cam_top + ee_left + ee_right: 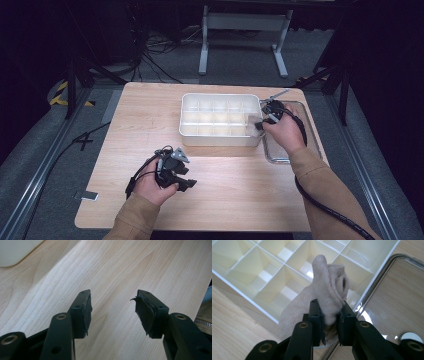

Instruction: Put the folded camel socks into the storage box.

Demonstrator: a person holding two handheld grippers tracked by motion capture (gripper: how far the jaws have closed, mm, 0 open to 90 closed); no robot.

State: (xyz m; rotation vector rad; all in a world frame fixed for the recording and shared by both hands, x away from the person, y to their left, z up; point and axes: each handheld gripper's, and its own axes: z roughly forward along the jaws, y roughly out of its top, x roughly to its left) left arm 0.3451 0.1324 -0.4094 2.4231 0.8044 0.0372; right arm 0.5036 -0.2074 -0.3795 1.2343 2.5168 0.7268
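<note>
A beige sock, rolled into a bundle, is pinched in my right gripper, whose pads press on it from both sides. It hangs over the near right corner of the white divided box, above its rim; the sock looks pale and small in the high view. The right gripper sits between the box and a clear tray. My left gripper rests low over the bare table, jaws apart, nothing between its pads.
The white divided box has several empty compartments. The clear tray lies right of it, near the table's right edge. Bare wooden table lies in front of both. Cables trail from each gripper toward the person.
</note>
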